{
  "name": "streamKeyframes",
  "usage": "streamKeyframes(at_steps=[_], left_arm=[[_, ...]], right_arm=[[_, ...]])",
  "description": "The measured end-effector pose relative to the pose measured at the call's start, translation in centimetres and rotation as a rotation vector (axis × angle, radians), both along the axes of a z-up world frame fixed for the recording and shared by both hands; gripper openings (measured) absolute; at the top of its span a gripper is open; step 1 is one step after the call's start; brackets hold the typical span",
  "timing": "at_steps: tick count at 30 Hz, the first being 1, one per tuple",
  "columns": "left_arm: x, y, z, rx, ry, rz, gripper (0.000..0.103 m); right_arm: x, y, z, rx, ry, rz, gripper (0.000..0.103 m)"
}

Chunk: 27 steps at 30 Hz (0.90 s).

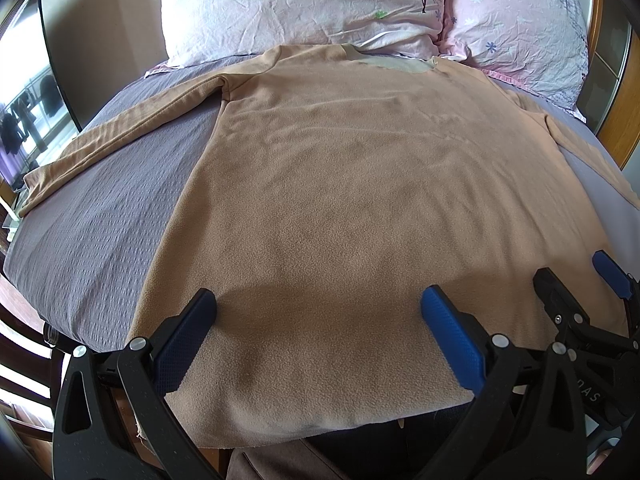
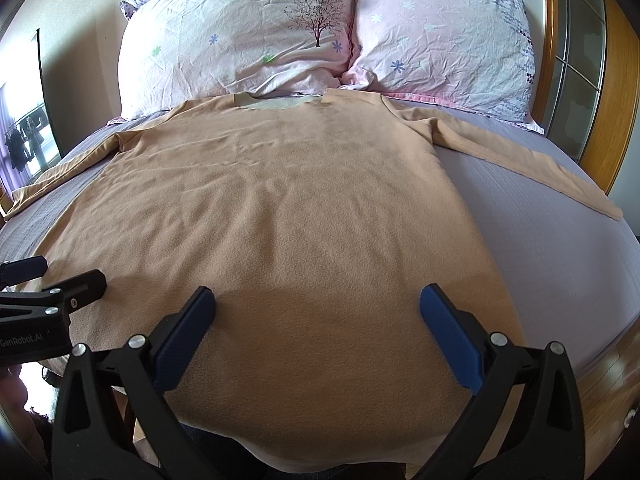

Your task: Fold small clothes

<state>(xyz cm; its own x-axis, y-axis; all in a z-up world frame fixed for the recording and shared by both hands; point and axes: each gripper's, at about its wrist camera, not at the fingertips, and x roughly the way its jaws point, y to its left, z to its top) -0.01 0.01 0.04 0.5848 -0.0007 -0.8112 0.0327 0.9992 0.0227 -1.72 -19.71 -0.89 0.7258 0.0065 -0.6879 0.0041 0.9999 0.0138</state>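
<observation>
Tan fleece: a long-sleeved top (image 1: 340, 184) lies flat, spread out on the bed (image 1: 100, 216), neck toward the two pillows (image 1: 304, 4), hem at the near edge. Left wrist view: the left hand-held gripper (image 1: 318, 312) hovers low over the hem, jaws spread wide, nothing between them; its left sleeve (image 1: 120, 136) runs out straight over the grey cover. The right hand-held gripper (image 1: 576, 276) shows at the lower right, just beside, over the same hem, also released. Right wrist view: right hand-held gripper (image 2: 318, 312) level and pointing toward the collar (image 2: 276, 102), jaws apart, empty, above the hem's right half; the right sleeve (image 2: 532, 160) lies angled out toward the bed's far right. Left tool shows at the frame's left edge, near the hem corner. Judgement: no fold made yet; step in hand looks like choosing first grips. To do it well, take sleeve or side edge with a shallow pinch through the fleece only, not the bed cover, lift both ends together and lay over along a straight line, since fleece drags and bunches
</observation>
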Motion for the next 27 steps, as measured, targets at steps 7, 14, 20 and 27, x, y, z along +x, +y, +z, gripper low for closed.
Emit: streamKeyframes(at_steps=[7,14,20,27], left_arm=[[0.0,0.0,0.0,0.0,-0.001,0.0,0.102],[-0.1,-0.3,0.4,0.004,-0.006,-0.008,0.102],[-0.7,-0.1,0.1,0.003,-0.081,-0.032,0.102],[0.3,0.3,0.0,-0.031,-0.133,-0.071,0.102]], right_arm=[[0.1,0.0,0.0,0.0,-0.001,0.0,0.101],[0.4,0.0,0.1,-0.006,-0.008,0.038,0.101],[0.9,-9.8,4.3,0.161,-0.092,-0.085,0.101],[3.6,-32.3,6.2,0.46,-0.08,-0.638,0.078]])
